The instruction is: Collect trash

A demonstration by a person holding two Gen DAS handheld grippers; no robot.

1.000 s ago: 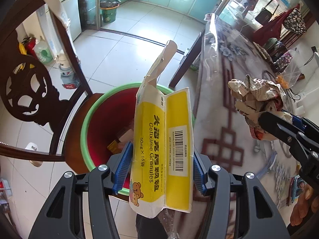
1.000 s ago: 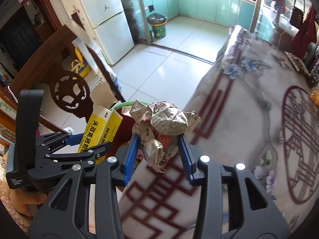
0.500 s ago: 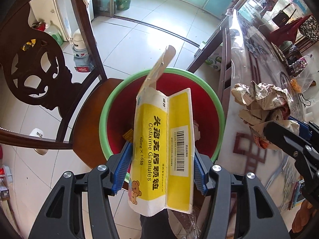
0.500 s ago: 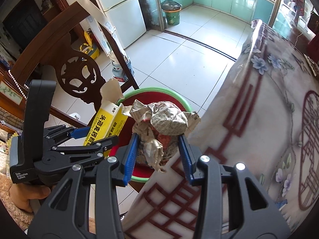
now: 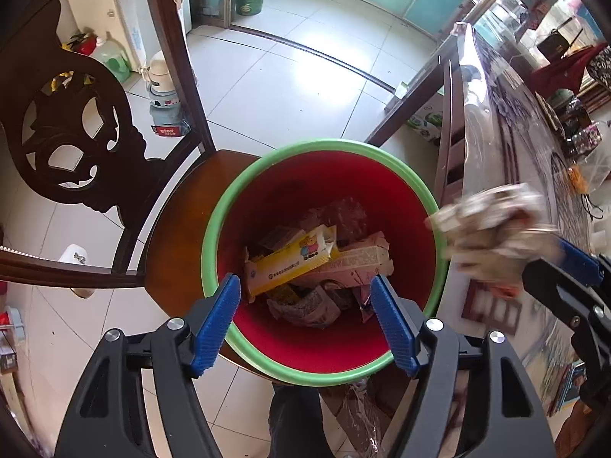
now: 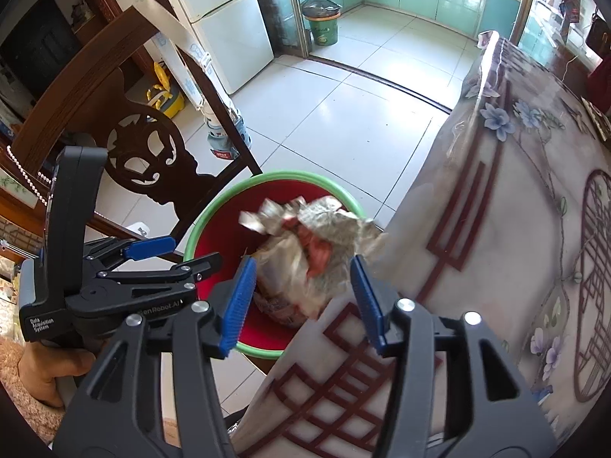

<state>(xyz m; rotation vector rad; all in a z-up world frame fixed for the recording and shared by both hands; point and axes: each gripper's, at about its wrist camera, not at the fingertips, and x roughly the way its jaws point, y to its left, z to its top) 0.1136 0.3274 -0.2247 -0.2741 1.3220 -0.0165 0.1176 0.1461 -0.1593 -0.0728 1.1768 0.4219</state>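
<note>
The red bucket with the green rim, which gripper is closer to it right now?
Left. The left gripper hangs open directly over the red bucket; the right gripper sits beside its rim, above the table edge.

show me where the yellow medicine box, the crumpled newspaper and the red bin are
yellow medicine box [image 5: 290, 265]: left wrist view, its long yellow face.
crumpled newspaper [image 6: 305, 252]: right wrist view, middle of the wad.
red bin [image 5: 324, 145]: left wrist view, far green rim.

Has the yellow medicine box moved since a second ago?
Yes. The yellow medicine box has left the left gripper, whose jaws now stand open, and dropped down into the red bin, where it lies among other trash.
</note>
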